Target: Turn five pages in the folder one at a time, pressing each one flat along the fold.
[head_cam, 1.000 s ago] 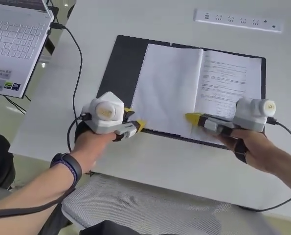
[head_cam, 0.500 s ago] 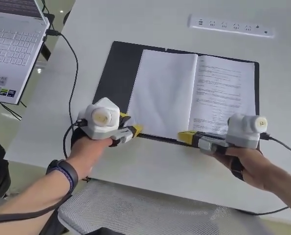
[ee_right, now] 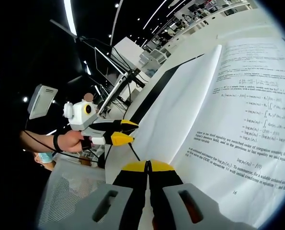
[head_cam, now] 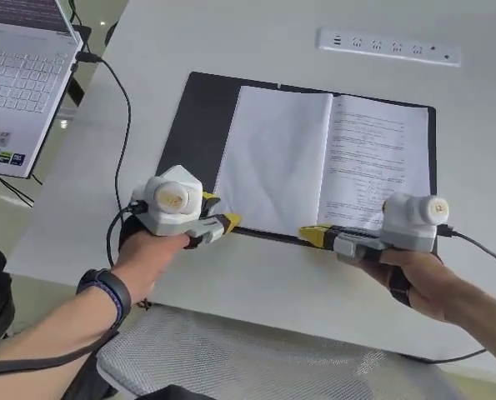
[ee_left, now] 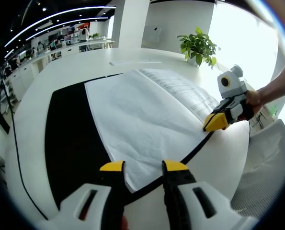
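The black folder (head_cam: 193, 125) lies open on the white table (head_cam: 231, 33), with a blank page (head_cam: 273, 158) left of the fold and a printed page (head_cam: 373, 158) right of it. The left gripper (ee_left: 143, 167) sits at the blank page's near corner, jaws parted and holding nothing. The right gripper (ee_right: 148, 166) has its jaws pressed together by the fold's near end, seemingly touching paper.
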